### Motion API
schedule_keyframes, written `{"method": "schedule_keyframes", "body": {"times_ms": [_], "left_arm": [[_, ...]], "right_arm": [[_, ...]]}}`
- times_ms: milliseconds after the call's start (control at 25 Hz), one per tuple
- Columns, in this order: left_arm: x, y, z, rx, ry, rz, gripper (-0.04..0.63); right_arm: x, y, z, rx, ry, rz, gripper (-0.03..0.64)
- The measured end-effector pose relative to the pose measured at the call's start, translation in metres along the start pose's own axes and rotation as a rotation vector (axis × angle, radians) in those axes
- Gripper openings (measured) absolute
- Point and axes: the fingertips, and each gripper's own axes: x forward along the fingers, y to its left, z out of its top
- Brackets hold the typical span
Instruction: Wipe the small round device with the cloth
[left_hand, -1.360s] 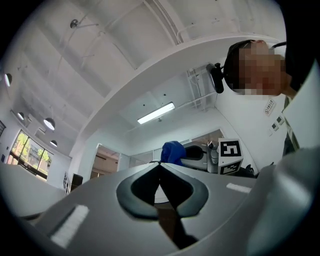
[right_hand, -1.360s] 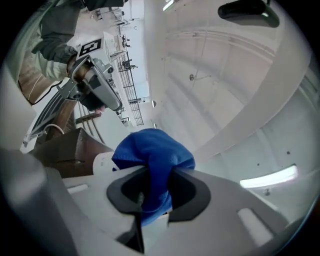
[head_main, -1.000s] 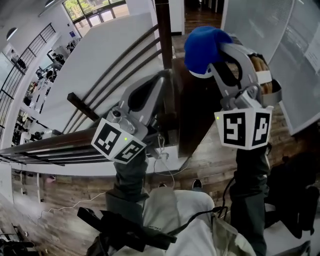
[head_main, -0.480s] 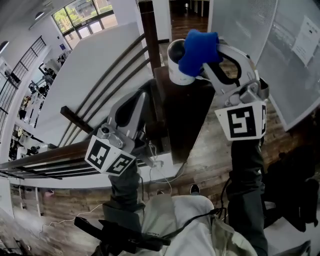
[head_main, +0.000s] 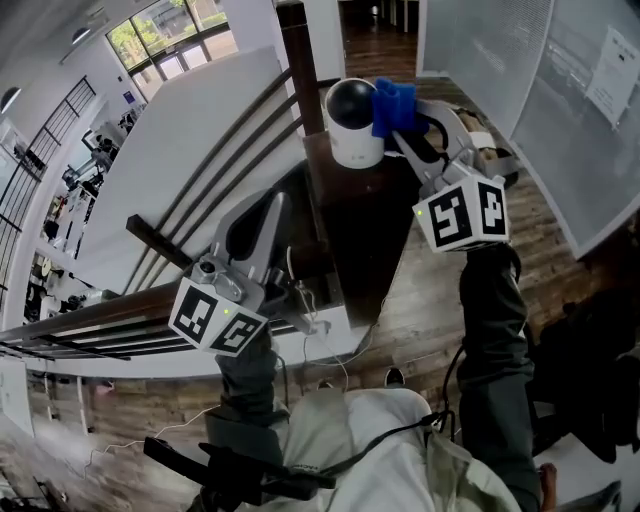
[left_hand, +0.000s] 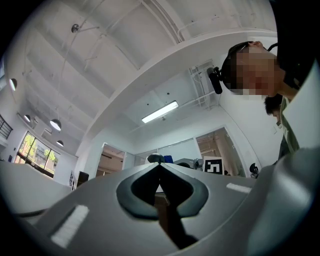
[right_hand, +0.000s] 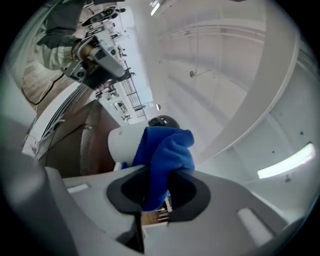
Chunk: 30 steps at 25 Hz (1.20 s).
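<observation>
While right tongs clamp cloth, it touches the device.

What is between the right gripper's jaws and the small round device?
The blue cloth: the right gripper clamps it, and it seems to touch the device on its side. The right gripper view shows this plainly.

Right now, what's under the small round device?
The small round device stands on the flat top of a dark wooden post. The blue cloth, held by the right gripper, hides the device's side nearest that gripper, so the base there cannot be seen.
</observation>
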Motion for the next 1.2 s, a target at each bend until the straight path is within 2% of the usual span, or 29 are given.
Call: {"method": "schedule_keyframes", "body": {"times_ms": [120,320,480,600,720,1000,1200], "left_arm": [[0.003,0.000,-0.005,-0.008,-0.001,0.002,-0.008],[0.010,-0.008,-0.011,-0.024,-0.002,0.000,-0.008],[0.008,-0.017,-0.007,-0.016,-0.001,-0.009,-0.008],[0.008,-0.019,-0.003,-0.006,0.005,-0.010,-0.008],[0.005,-0.016,-0.001,-0.005,0.007,-0.003,-0.008],[-0.011,-0.008,-0.003,0.000,0.005,0.023,-0.007],[-0.011,-0.009,-0.005,-0.023,-0.001,0.027,-0.008]], "right_arm": [[-0.006,0.017,-0.006,-0.076,0.024,0.062,0.084],[-0.012,0.024,-0.013,-0.077,-0.001,0.107,0.084],[-0.022,-0.005,-0.007,-0.030,-0.012,0.035,0.084],[-0.023,-0.039,0.008,0.040,-0.069,-0.022,0.084],[-0.014,-0.059,0.022,0.068,-0.109,-0.057,0.084],[-0.014,-0.019,0.029,0.119,-0.123,-0.004,0.081],[-0.029,0.015,0.023,0.097,-0.068,0.118,0.081]]}}
